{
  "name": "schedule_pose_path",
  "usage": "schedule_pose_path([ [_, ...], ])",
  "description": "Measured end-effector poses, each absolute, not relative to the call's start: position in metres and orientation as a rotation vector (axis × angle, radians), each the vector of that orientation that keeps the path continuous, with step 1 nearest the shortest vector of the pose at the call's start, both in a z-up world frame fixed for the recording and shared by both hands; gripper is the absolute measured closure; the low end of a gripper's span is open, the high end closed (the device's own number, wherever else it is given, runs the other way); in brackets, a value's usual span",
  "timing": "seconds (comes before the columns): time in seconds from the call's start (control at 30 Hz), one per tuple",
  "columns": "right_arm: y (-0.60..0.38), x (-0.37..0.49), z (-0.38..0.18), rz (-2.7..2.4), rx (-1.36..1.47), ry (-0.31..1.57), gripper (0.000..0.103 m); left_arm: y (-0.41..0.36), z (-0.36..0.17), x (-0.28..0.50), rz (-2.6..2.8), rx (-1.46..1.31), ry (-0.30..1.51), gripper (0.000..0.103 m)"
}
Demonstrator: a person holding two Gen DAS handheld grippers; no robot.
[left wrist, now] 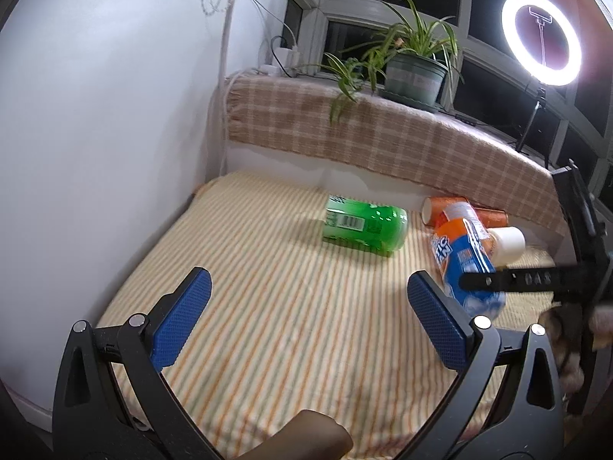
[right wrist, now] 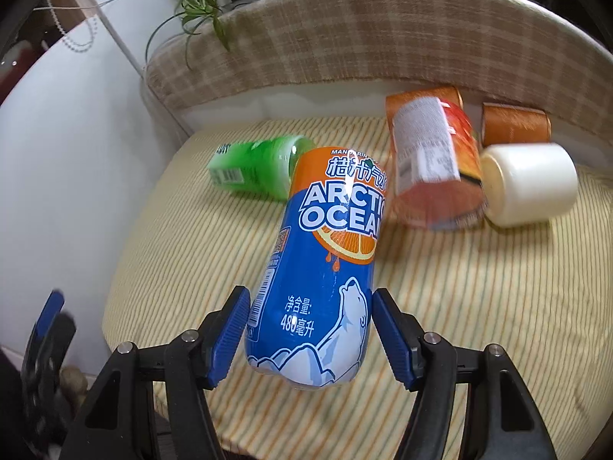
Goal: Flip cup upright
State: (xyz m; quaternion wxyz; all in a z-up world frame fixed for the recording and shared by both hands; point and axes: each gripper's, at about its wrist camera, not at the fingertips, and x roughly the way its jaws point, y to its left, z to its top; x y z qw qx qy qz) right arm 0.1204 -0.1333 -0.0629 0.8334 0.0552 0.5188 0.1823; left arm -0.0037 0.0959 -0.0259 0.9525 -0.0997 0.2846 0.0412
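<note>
Blue cup (right wrist: 322,268) is held tilted above the striped worktop (right wrist: 479,306), clamped near its base by the right hand-held gripper (right wrist: 306,335), left hand-held gripper (left wrist: 306,322) spread and unladen; rotation is best completed before the base is lowered flat.

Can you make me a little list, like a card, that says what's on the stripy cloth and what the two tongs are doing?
surface: stripy cloth
blue cup: between the right tongs, tilted; the pads look tight on it
green cup: lying on its side
orange cup: lying on its side
white cup: lying on its side
small orange cup: at the back, on its side
left tongs: open, holding nothing
behind: checked cloth, potted plant, ring light
</note>
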Motion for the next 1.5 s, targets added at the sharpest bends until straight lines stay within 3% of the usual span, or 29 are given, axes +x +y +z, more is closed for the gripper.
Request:
schedule_pose_path([
  [0.67,-0.159,0.072,-0.093,0.394,0.145,1.095,0.034,0.053,-0.045,0.037,-0.153,-0.265,0.763,0.001],
  [0.9,-0.162,0.066,-0.091,0.407,0.136,1.079,0.032,0.039,-0.056,0.057,-0.241,-0.307,0.851,0.008],
  [1.07,-0.171,0.055,-0.083,0.410,0.154,1.043,0.026,0.029,-0.061,0.069,-0.295,-0.348,0.902,0.008],
  [1.33,-0.205,0.034,-0.067,0.359,0.188,0.972,0.026,0.007,-0.067,0.091,-0.381,-0.385,0.982,0.009],
  [1.4,-0.215,0.029,-0.066,0.337,0.199,0.963,0.026,0.001,-0.069,0.097,-0.400,-0.387,1.006,0.016],
  [1.5,-0.228,0.021,-0.067,0.298,0.217,0.954,0.026,-0.006,-0.074,0.106,-0.430,-0.406,1.052,0.018],
])
